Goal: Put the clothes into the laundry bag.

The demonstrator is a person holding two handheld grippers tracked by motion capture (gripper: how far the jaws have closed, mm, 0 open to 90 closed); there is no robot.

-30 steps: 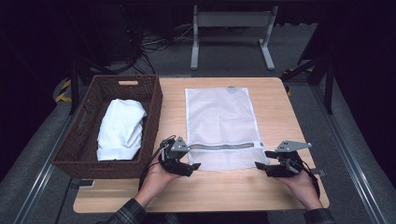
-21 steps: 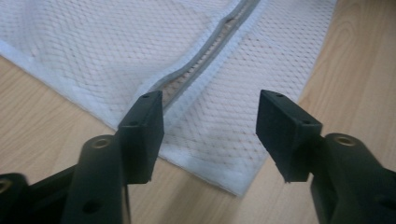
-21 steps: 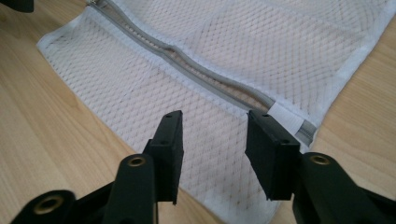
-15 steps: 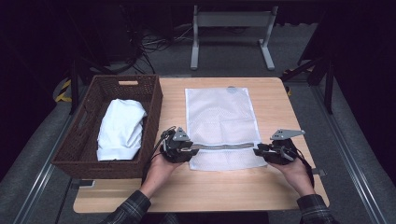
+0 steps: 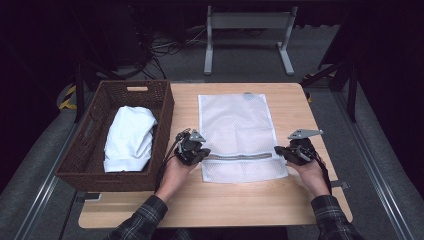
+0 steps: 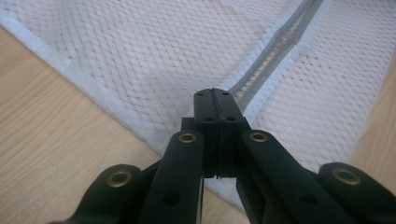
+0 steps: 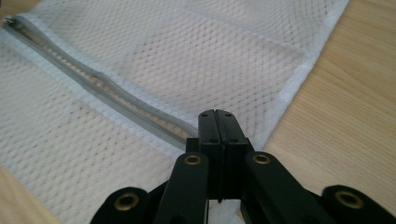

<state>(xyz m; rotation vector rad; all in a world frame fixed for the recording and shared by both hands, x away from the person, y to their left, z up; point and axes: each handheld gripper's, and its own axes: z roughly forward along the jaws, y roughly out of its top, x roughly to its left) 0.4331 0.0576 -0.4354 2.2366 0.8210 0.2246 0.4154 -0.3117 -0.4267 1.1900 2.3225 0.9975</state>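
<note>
While both pairs of jaws have just been closing over the last second, the person's two hands have slid inward across the wooden table [image 5: 235,200] toward the white mesh laundry bag [image 5: 235,125], which lies flat at the table's centre with its grey zipper [image 5: 239,156] running from nine o'clock to three o'clock across its near part. Compared with the earlier high views, the left gripper [image 5: 196,152] now sits at the bag's nine-o'clock edge, right at the zipper's end, and the right gripper [image 5: 287,152] sits at the three-o'clock edge at the opposite end. In the left gripper view the black jaws stand pressed together with no gap, their tips over the mesh just beside the zipper [image 6: 275,46]; whether a fold of fabric is pinched between them cannot be told, since the tips hide the contact. The right gripper view shows the same: jaws fully together at the bag's hem [image 7: 294,84], with the zipper [image 7: 107,98] ending just at the tips. To the bag's nine o'clock, the brown wicker basket [image 5: 75,160] holds a folded white cloth [image 5: 129,137], untouched. Judged from this, the closing marks an attempt to take the bag by both sides, likely ahead of lifting or opening it.
</note>
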